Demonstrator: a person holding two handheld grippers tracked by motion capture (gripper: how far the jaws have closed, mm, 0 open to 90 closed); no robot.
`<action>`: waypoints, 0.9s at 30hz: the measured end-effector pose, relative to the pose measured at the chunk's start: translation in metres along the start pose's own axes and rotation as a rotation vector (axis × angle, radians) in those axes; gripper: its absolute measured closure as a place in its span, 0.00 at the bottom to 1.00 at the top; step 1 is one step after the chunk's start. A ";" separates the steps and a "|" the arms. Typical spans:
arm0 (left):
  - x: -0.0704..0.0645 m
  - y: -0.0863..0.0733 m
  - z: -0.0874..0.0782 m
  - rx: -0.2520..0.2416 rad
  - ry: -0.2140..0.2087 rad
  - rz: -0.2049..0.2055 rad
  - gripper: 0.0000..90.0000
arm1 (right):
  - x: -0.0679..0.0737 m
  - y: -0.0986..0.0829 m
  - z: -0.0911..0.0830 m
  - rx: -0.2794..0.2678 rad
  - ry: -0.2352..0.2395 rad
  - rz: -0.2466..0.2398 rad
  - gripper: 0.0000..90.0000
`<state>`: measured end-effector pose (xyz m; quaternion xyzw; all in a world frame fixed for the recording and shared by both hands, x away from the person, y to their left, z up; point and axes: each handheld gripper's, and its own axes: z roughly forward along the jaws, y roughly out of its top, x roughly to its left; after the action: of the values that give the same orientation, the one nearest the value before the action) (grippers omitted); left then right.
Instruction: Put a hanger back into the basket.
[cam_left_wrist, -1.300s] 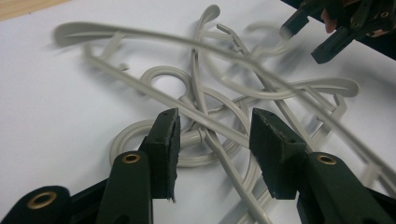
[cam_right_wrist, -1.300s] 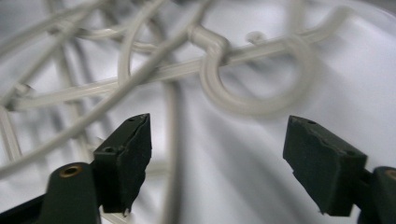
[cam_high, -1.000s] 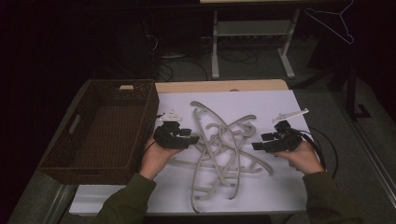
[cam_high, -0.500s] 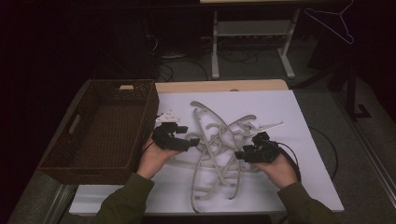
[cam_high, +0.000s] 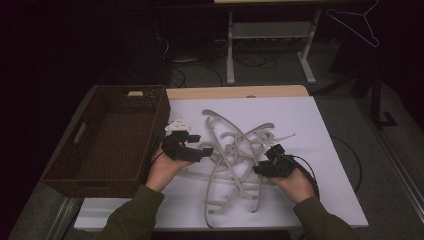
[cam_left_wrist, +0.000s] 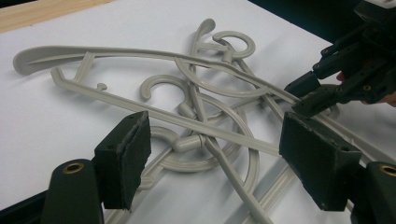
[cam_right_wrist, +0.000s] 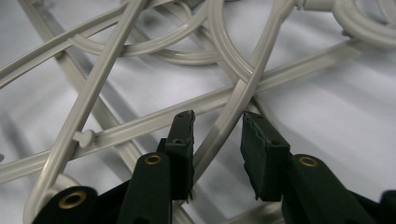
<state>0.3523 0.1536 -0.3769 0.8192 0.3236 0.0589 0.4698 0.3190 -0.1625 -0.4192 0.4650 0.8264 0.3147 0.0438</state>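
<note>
A brown wicker basket (cam_high: 107, 135) stands at the left of the surface (cam_high: 320, 125), its far end level with the far edge of the white sheet that covers the surface.

Just right of the basket, the left hand-held gripper (cam_high: 200, 151) is held in the person's left hand (cam_high: 162, 170) at the left edge of a pile of grey plastic hangers (cam_high: 235, 150). In the left gripper view its jaws are spread wide, with the hangers (cam_left_wrist: 201, 107) lying between and beyond them; neither pad touches a hanger as far as can be seen.

The hangers lie tangled in the middle of the surface, flat on the white sheet, hooks and arms crossing one another. One long arm reaches toward the near edge, another toward the right.

At the near right side of the pile, the right hand-held gripper (cam_high: 261, 169) is held in the person's right hand (cam_high: 295, 185), its cable looping away to the right. In the right gripper view (cam_right_wrist: 217, 140) its jaws are partly open and straddle one slanting hanger arm (cam_right_wrist: 238, 100); the arm sits in the gap, and whether the pads touch it cannot be told.

A wire hanger (cam_high: 357, 22) hangs in the dark far right of the room.
</note>
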 end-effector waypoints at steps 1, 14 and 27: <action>0.000 0.000 0.000 0.002 0.000 -0.001 0.28 | -0.001 0.000 0.000 0.006 -0.003 0.001 0.71; 0.000 0.000 0.000 0.001 0.004 0.003 0.28 | -0.007 -0.001 0.004 0.035 -0.046 0.009 0.85; 0.001 0.001 -0.002 0.000 0.013 0.014 0.28 | -0.009 0.000 -0.003 -0.005 -0.024 -0.021 0.90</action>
<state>0.3523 0.1557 -0.3754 0.8212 0.3207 0.0673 0.4671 0.3229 -0.1710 -0.4192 0.4599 0.8298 0.3106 0.0583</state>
